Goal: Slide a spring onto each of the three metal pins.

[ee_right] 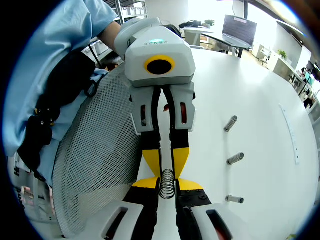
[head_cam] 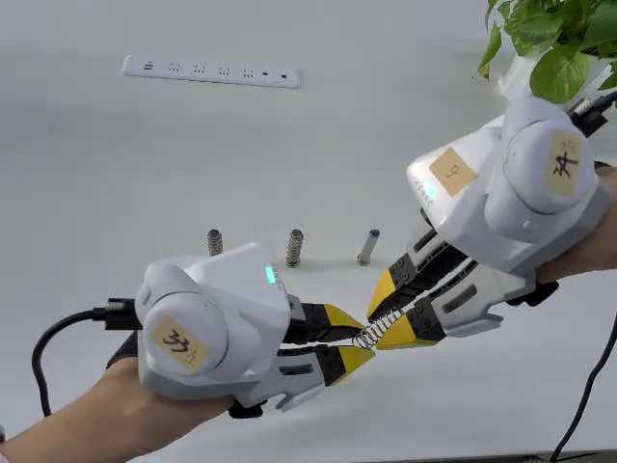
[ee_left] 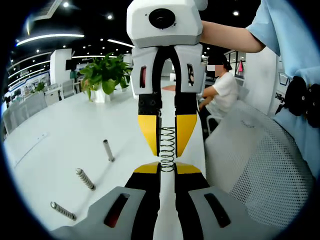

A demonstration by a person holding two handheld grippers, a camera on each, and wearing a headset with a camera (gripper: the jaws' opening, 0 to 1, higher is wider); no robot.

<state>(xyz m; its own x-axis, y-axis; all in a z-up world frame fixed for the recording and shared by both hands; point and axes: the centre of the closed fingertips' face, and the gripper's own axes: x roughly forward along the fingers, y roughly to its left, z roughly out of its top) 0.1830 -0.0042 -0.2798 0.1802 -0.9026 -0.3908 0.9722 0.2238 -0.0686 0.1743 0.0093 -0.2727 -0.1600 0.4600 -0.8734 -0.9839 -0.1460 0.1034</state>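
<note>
Spring (ee_left: 167,144) ends sit hidden inside left gripper (ee_left: 167,168) and right gripper (ee_right: 167,184).

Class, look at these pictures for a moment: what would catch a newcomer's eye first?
The left gripper and the right gripper meet tip to tip near the front of the white table, both pinching one small spring between them. Behind them stand three metal pins in a row: the left pin and the middle pin already wear springs, the right pin is bare.
</note>
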